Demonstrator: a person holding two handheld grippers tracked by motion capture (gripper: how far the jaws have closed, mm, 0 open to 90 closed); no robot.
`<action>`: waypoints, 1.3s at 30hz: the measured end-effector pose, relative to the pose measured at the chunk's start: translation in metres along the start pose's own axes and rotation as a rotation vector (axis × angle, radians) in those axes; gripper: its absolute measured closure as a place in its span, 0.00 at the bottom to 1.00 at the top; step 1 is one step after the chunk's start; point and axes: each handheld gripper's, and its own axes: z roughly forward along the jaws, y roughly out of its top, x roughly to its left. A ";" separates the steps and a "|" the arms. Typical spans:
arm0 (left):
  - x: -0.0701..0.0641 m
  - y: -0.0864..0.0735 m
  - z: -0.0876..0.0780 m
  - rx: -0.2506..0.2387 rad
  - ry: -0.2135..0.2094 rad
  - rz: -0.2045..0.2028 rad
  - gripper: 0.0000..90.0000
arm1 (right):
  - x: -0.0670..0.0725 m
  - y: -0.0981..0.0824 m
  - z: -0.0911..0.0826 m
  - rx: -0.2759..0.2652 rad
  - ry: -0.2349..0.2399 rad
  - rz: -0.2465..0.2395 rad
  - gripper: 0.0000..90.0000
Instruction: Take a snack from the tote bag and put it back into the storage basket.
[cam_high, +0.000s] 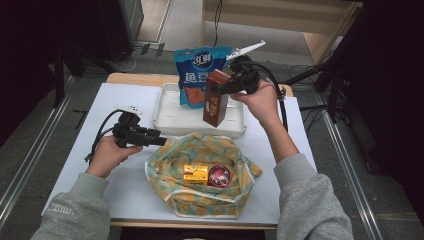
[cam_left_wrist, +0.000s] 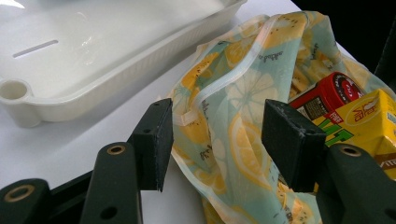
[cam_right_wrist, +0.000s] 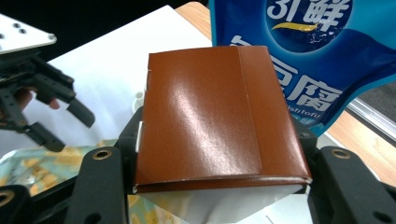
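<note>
A tall brown carton (cam_high: 216, 100) hangs tilted over the white tray (cam_high: 170, 119), with my right gripper (cam_high: 223, 89) shut on its upper part. In the right gripper view the brown carton (cam_right_wrist: 210, 116) sits between both jaws. A blue snack pouch (cam_high: 200, 75) stands in the tray behind it. My left gripper (cam_high: 156, 139) rests at the left rim of the lemon-print bag (cam_high: 200, 195). Its jaws stand open, and the bag's edge (cam_left_wrist: 233, 93) lies between them without being pressed. Inside the bag lie a yellow carton (cam_high: 195, 173) and a red can (cam_high: 219, 175).
The white table surface (cam_high: 125, 185) extends left of and in front of the bag. The tray (cam_left_wrist: 93, 60) is just beyond my left gripper's jaws. The person's forearms come in from the bottom, and cables trail from both grippers.
</note>
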 end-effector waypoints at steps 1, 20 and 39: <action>0.000 0.000 0.000 -0.001 -0.002 0.000 0.49 | -0.001 0.000 0.003 -0.003 -0.003 0.003 0.48; 0.001 0.000 0.000 -0.001 -0.007 -0.001 0.49 | -0.013 -0.005 0.045 0.011 -0.027 0.065 0.48; 0.001 -0.001 0.001 0.001 -0.015 -0.003 0.49 | -0.005 -0.023 0.070 -0.011 -0.026 0.039 0.49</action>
